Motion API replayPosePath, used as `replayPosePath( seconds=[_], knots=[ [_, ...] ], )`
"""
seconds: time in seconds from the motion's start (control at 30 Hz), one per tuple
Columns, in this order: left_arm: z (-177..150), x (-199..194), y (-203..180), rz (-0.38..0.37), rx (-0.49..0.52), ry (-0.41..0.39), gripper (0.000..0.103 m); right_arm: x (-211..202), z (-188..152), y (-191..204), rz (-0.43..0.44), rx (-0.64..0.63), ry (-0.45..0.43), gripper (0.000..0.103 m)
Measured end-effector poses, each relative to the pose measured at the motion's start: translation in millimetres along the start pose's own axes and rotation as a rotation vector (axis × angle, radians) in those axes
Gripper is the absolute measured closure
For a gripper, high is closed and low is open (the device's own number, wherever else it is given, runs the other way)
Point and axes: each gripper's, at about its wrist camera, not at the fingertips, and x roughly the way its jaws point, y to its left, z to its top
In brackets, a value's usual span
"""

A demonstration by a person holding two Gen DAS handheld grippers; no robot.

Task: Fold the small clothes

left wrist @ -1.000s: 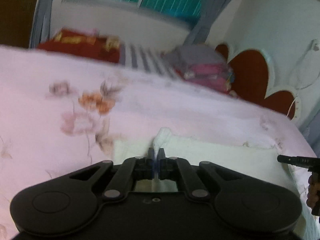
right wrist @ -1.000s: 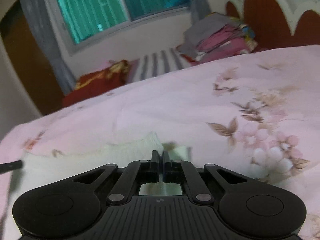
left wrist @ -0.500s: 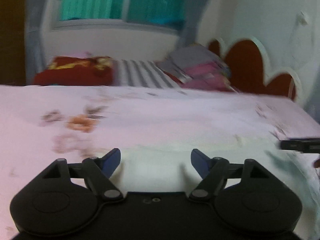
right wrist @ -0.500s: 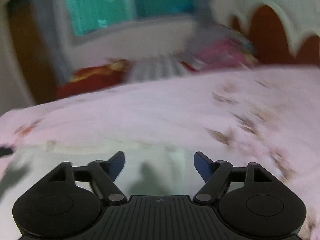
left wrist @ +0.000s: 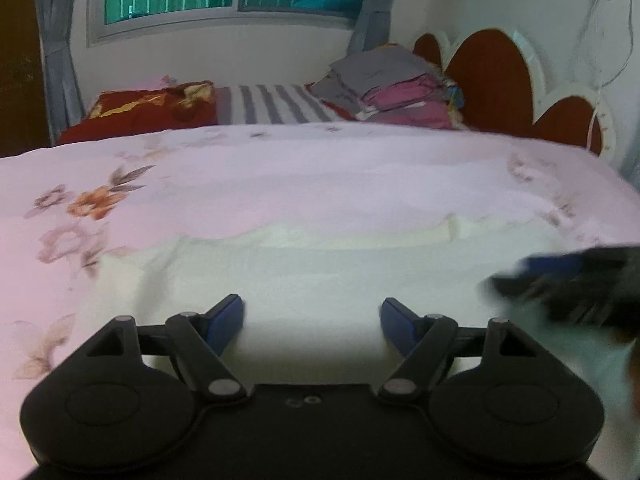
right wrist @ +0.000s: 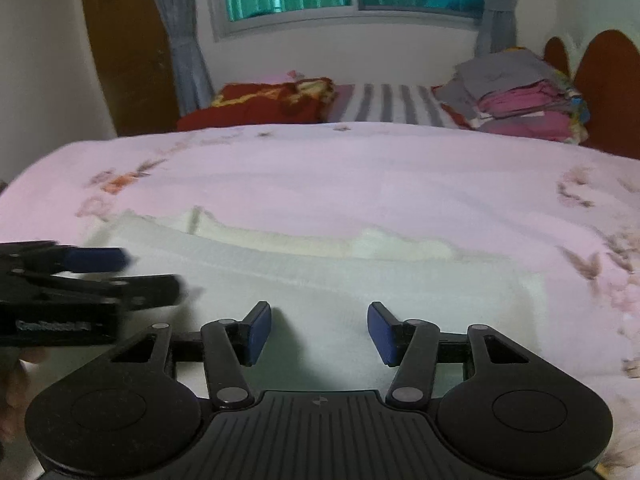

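Note:
A pale cream garment [left wrist: 320, 268] lies flat on the pink floral bedspread [left wrist: 280, 176], folded into a wide band; it also shows in the right wrist view [right wrist: 360, 280]. My left gripper [left wrist: 312, 320] is open and empty, just above the garment's near edge. My right gripper [right wrist: 319, 330] is open and empty over the same garment. The right gripper appears blurred at the right edge of the left wrist view [left wrist: 560, 276]. The left gripper appears at the left edge of the right wrist view [right wrist: 92, 276].
At the far side of the bed lie a red patterned pillow [left wrist: 140, 112], a striped cloth [left wrist: 276, 108] and a stack of folded grey and pink clothes [left wrist: 392, 88]. A red headboard [left wrist: 492, 80] stands at right. A wooden door [right wrist: 124, 48] is at left.
Both grippers were shut on the garment's edge a second ago. They have let it go, opened wide and drawn back; the garment now lies flat.

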Motion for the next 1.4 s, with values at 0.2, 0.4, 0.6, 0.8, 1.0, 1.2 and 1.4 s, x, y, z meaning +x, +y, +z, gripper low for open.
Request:
replayPosePath(
  seconds=[0.2, 0.4, 0.6, 0.8, 1.0, 1.2, 1.4],
  knots=[
    [-3.4, -12.6, 40.9, 0.067, -0.028, 0.004, 0.028, -13.3, -8.3, -70.6, -0.198, 0.127, 0.032, 0.05],
    [-2.1, -49.1, 8.5, 0.009, -0.061, -0.063, 0.022, -46.2, -3.2, -42.9, -0.088, 0.093, -0.045, 0.05],
    [-30.4, -36.7, -34.5, -0.017, 0.056, 0.022, 0.023, -29.6, -26.7, 29.5, 0.003, -0.113, 0.044, 0.05],
    [-40.1, -50.6, -19.1, 0.018, 0.066, 0.003, 0.021, -38.5, -39.1, 8.2, -0.093, -0.065, 0.026, 0.05],
    [-41.8, -57.6, -11.3, 0.055, 0.041, 0.008, 0.023, -55.7, -50.8, -32.2, -0.17, 0.006, 0.04, 0.05],
    [-46.8, -74.4, -35.2, 0.044, 0.023, -0.024, 0.028, -79.0, -49.6, 5.1, -0.075, -0.018, -0.011, 0.05],
    [-76.6, -72.4, -44.8, 0.05, 0.067, 0.017, 0.023, -65.6, -74.9, 39.6, -0.056, -0.1, 0.052, 0.067]
  ],
)
